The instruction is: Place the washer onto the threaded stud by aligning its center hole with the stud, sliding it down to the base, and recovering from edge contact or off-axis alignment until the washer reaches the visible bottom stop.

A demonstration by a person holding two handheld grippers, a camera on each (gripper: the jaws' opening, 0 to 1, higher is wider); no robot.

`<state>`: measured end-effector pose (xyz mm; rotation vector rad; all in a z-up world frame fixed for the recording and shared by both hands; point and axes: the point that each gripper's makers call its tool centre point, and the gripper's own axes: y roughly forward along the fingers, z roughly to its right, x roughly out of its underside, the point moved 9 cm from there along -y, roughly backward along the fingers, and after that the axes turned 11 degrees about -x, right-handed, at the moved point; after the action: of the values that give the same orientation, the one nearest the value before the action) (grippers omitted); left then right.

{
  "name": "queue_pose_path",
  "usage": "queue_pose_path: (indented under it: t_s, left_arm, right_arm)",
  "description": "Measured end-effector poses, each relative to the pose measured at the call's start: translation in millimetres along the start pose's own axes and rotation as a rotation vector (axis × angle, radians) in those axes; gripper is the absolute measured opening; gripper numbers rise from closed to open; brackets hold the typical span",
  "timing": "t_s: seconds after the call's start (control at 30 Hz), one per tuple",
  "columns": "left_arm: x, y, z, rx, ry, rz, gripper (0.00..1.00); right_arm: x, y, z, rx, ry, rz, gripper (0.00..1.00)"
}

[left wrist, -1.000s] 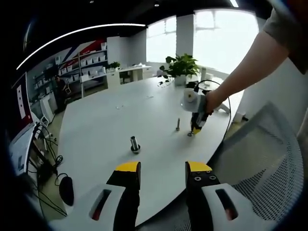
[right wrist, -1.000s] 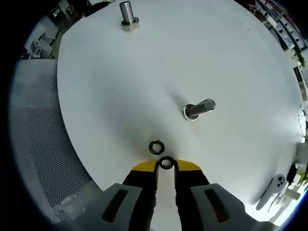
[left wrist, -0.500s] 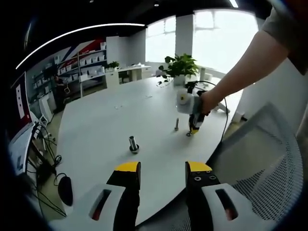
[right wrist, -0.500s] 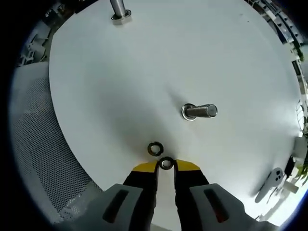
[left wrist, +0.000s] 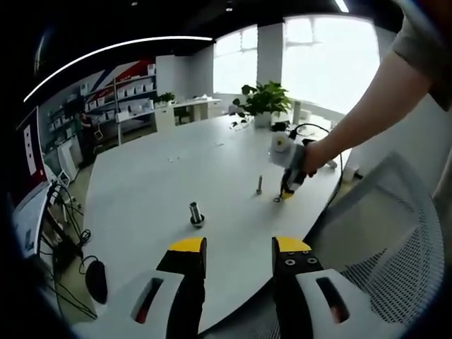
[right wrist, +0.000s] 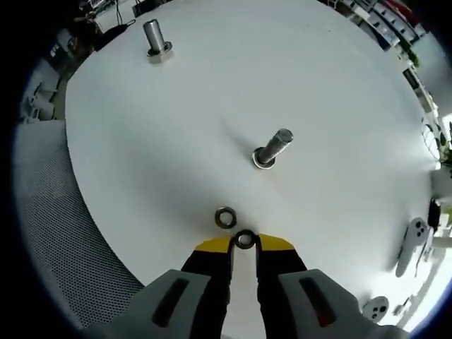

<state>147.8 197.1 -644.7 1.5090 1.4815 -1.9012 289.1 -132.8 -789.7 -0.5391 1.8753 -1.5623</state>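
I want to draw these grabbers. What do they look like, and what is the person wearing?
Each gripper has two black jaws with yellow tips on a pale grey body with dark slots: the left gripper and the right gripper. In the left gripper view, a black cable loops off the right one. The person's short sleeve is greyish brown.

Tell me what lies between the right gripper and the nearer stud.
In the right gripper view, a loose washer lies on the table between the right gripper and the stud.

round white table (left wrist: 155, 176) | green potted plant (left wrist: 265, 99) at its far edge | white mesh chair (left wrist: 395, 233) beside near edge | white controllers (right wrist: 411, 240) near table edge
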Motion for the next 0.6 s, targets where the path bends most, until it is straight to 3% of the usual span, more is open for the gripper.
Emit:
queue_pose_path:
  t_s: [0.33,0.47,0.6]
  left_arm:
    - [0.1,0.1,1.2,0.004,0.005,0.002,0.35]
    - [-0.2,-0.2,0.9,0.001,0.005,0.004,0.36]
    - [-0.3,-0.3,0.3,0.001,-0.001,0.008,0.36]
  right_arm:
    - [1.7,1.7,-2.3,0.031,-0.001,0.026,0.14]
    - [3.9,0.6,-2.3,0.03,0.038,0.052,0.14]
    - [4.0,0.5,-4.1,0.044,-0.005,0.06,0.14]
